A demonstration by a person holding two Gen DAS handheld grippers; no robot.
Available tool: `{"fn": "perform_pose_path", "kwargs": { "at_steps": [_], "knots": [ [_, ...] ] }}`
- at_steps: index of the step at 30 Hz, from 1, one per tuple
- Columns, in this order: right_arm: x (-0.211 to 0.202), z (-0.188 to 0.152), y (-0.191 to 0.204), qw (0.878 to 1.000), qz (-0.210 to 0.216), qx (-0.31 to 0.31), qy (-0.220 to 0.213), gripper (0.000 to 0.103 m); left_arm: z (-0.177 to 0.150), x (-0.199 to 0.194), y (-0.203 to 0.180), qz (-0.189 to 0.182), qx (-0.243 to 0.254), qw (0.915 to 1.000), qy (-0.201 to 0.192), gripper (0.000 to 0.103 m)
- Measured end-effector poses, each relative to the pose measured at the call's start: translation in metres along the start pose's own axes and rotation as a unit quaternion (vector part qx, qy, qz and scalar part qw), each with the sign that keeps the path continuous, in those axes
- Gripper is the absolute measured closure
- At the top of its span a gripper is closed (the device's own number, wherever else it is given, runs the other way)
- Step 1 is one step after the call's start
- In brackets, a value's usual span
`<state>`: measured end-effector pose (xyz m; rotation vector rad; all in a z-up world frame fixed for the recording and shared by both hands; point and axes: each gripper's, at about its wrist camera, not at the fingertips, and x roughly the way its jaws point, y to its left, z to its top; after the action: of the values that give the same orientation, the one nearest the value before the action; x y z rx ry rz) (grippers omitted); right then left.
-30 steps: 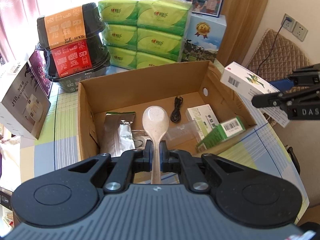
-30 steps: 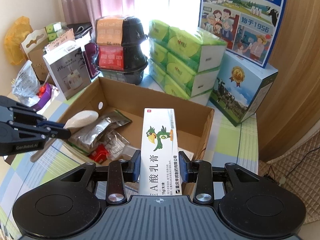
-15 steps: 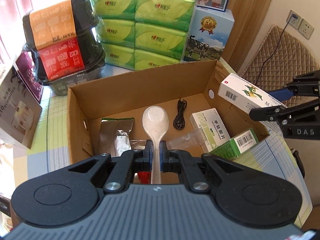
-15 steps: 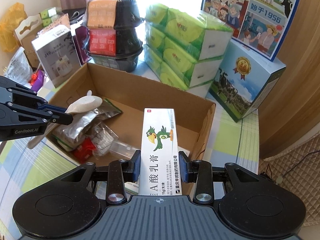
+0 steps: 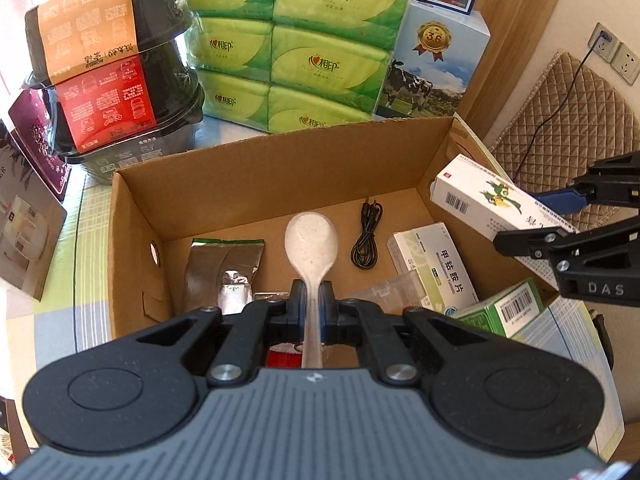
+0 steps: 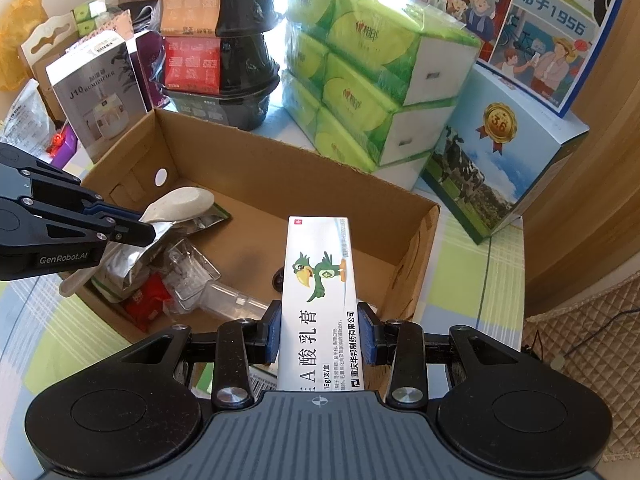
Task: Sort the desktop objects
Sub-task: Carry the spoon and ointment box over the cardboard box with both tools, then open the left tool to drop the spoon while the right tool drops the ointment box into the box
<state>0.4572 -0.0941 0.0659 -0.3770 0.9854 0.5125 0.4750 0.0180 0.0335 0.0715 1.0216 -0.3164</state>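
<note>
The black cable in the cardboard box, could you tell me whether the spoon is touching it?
No, the black cable lies coiled on the box floor, apart from the spoon, which the left gripper holds.

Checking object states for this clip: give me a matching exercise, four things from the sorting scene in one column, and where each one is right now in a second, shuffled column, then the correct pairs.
Things:
1. speckled spoon
2. parrot ointment box
3. black cable
4. silver foil pouch

Places:
A. coiled on the floor of the cardboard box, towards its back wall
B. clamped in the right gripper
C. lying in the cardboard box by its left wall
D. clamped by its handle in the left gripper

Pairs: 1-D, 2-B, 3-A, 4-C
</note>
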Motion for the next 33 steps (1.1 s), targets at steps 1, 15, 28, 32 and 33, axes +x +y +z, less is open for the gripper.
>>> {"fn": "perform_pose_path", "kwargs": {
  "at_steps": [1,15,28,32,33],
  "knots": [
    [0.002,0.0,0.0,1.0,0.0,0.0,0.001,0.068,0.001,0.002,0.0,0.0,-0.001,1.0,0.0,0.099],
    [0.015,0.007,-0.004,1.0,-0.005,0.007,0.002,0.068,0.007,0.016,0.007,0.001,-0.023,0.9996,-0.014,0.086],
    [0.016,0.006,-0.008,1.0,-0.001,0.015,0.002,0.068,0.001,0.013,0.014,0.008,-0.031,0.9993,-0.02,0.073],
    [0.016,0.006,-0.008,1.0,-0.001,0.015,0.001,0.068,-0.001,0.012,0.014,0.006,-0.029,0.9994,-0.019,0.073],
    [0.015,0.007,-0.008,1.0,-0.001,0.015,0.001,0.068,-0.001,0.012,0.014,0.005,-0.028,0.9994,-0.019,0.073]
  ]
}}
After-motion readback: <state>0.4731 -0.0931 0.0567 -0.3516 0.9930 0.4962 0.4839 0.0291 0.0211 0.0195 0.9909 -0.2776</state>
